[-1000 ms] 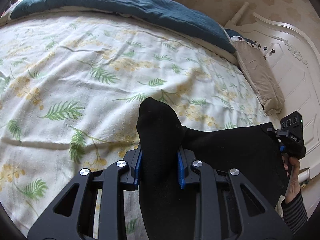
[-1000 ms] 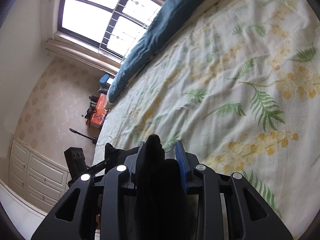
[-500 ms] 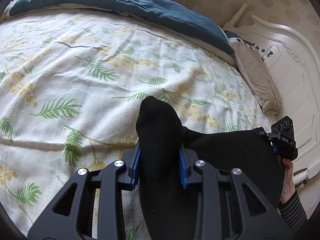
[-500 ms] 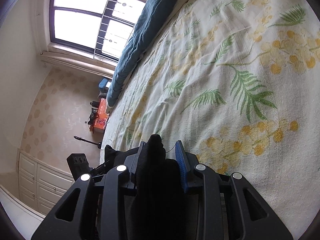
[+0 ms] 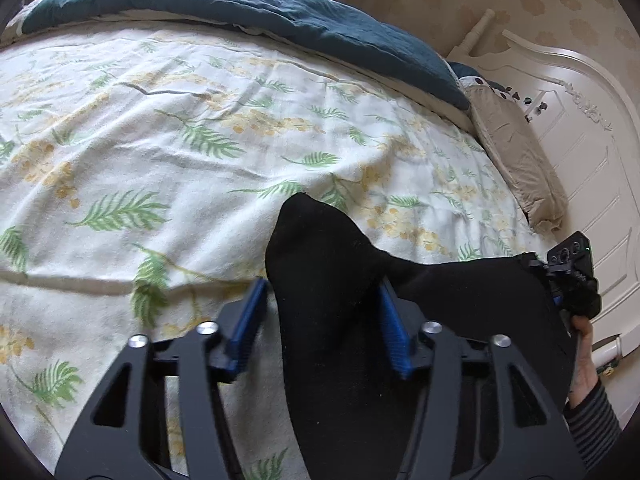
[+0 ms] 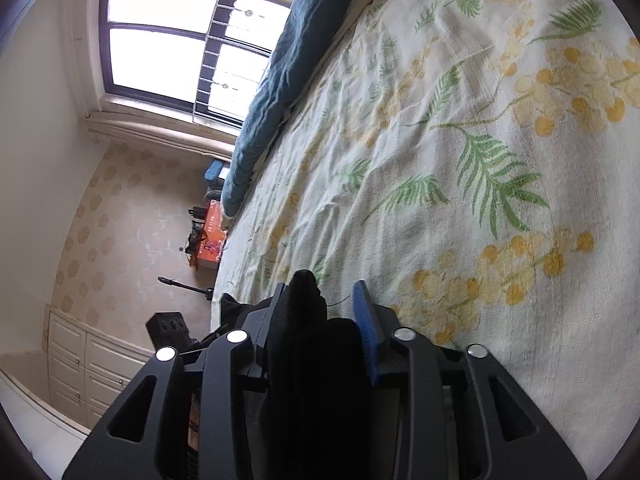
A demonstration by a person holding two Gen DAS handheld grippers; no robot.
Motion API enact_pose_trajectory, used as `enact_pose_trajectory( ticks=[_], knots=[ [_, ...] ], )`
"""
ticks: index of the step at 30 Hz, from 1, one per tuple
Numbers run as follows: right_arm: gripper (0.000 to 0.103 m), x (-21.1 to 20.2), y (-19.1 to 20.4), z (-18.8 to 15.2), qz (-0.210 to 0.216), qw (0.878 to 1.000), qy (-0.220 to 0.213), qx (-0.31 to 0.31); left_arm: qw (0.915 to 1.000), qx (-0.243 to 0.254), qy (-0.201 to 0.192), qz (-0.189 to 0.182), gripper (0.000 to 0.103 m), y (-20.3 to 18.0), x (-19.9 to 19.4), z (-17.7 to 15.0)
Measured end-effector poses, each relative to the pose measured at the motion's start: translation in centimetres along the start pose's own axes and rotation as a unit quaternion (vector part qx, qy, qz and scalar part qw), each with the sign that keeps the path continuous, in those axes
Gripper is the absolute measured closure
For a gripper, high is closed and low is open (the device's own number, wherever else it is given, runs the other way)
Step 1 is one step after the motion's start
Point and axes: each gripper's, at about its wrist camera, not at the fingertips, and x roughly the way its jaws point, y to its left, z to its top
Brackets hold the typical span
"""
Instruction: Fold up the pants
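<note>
The black pants (image 5: 360, 320) lie low over the floral bedsheet (image 5: 160, 160), stretched between both grippers. My left gripper (image 5: 320, 316) has its blue pads spread apart, with a corner of the pants standing loose between them and a gap on the left side. My right gripper (image 6: 320, 312) is shut on another corner of the pants (image 6: 308, 340). It also shows in the left wrist view (image 5: 568, 276) at the right, in a hand with a striped sleeve.
A dark teal duvet (image 5: 240, 8) lies along the far side of the bed. A beige pillow (image 5: 516, 160) rests by the white headboard (image 5: 580, 120). A window (image 6: 168, 48) and white cabinets (image 6: 80, 360) lie beyond the bed's edge.
My left gripper's fingers have spread apart and let go of the pants corner. Both grippers have moved lower toward the bed. The right gripper stays shut on the cloth.
</note>
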Motion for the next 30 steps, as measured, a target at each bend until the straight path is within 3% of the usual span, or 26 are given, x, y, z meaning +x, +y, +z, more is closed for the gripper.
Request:
enact_pose_trajectory(
  ticks=[4, 9, 14, 22, 30],
  knots=[
    [0.044, -2.4, 0.8, -1.4, -0.006, 1.0, -0.013, -0.005, 0.9989, -0.031, 0.009, -0.033, 0.029, 0.8, -1.2, -1.2],
    [0.036, -6.0, 1.2, -5.2, -0.024, 0.999, -0.024, -0.01, 0.9953, -0.058, 0.019, -0.076, 0.023, 0.7, -3.9, -5.1],
    [0.032, -7.9, 1.0, -9.1, 0.001, 1.0, -0.026, 0.008, 0.9894, -0.09, 0.023, -0.112, 0.018, -0.2, -6.2, -8.9],
    [0.026, -7.8, 2.0, -12.1, 0.0, 1.0, -0.025, -0.004, 0.9837, -0.112, 0.025, -0.139, 0.013, -2.2, -7.2, -12.3],
    [0.026, -5.8, 2.7, -11.2, -0.016, 1.0, -0.011, -0.016, 0.9894, -0.104, 0.009, -0.101, 0.015, -3.5, -6.4, -12.4]
  ],
)
